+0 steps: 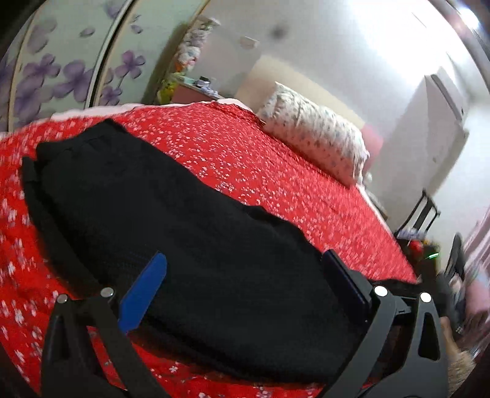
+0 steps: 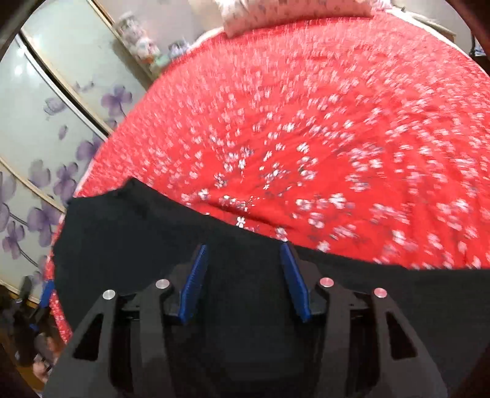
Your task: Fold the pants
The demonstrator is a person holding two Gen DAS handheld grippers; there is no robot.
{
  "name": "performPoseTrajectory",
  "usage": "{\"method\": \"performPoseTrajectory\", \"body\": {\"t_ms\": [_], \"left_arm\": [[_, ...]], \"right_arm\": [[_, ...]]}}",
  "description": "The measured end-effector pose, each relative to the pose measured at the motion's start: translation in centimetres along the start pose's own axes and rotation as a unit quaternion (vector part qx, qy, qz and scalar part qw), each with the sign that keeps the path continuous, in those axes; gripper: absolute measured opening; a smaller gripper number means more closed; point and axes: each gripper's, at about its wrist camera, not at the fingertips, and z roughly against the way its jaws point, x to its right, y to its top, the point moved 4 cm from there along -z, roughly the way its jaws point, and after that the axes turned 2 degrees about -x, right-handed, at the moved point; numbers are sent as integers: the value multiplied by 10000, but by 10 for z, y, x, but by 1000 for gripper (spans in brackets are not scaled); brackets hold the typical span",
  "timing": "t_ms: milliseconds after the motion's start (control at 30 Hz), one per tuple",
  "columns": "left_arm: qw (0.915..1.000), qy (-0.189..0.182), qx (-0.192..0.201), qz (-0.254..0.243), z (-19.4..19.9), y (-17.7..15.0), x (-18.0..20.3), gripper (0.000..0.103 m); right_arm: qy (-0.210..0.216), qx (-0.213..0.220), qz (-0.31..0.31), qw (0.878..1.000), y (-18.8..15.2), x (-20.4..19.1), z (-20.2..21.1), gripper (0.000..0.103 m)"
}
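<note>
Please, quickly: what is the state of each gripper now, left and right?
Left gripper: open, jaws wide apart over the black pants, gripping nothing.
Right gripper: open, over the pants, gripping nothing.

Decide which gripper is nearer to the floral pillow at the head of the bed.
Probably left. The left gripper hovers over the black pants, pillow fairly large ahead; the right gripper's view shows it farther across the bedspread.
</note>
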Motion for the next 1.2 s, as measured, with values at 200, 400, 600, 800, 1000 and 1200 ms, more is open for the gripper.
{"method": "performPoseTrajectory", "body": {"t_ms": [200,400,600,800,1000,1200], "left_arm": [[9996,20,247,-150,3,12,-1,101],[9992,379,68,101,-10,24,-14,101],[9920,730,-882,540,-40,4,-31,101],[9919,909,-865,192,-39,-3,-24,101],[9913,1037,-810,67,-41,-6,-18,101],[9908,1119,-758,76,-43,-5,-19,101]], "right_arm": [[-254,1063,-794,9908,-53,54,119,72],[-960,2097,-2715,9344,-126,159,224,63],[-1321,2347,-3936,8790,-184,239,266,54],[-1638,2478,-4418,8465,-202,282,266,51],[-2198,2426,-3786,8657,-176,286,252,12],[-2440,3048,-2582,8837,-136,253,274,11]]}}
